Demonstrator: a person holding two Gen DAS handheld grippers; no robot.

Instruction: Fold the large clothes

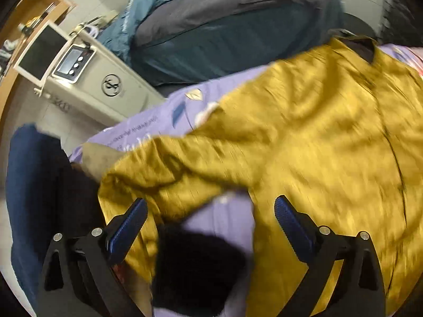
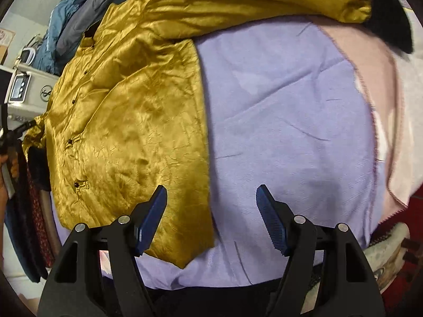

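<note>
Smooth lilac sheet (image 2: 277, 111) carries crinkled, glossy mustard satin jacket (image 2: 137, 111).

I see a beige machine (image 1: 105, 84) with 3 buttons at upper left, a teal-grey bedding pile (image 1: 224, 26) at top, and a sneaker (image 2: 388, 253) at lower right.

Motion-blurred left view, sharper right, fisheye vignetting

A round black emblem (image 1: 111, 85) with a crossed-out symbol stands on the beige appliance (image 1: 100, 89). Dark printed lettering (image 1: 134, 129) runs across the purple bedsheet (image 1: 164, 111), too blurred to read.
</note>
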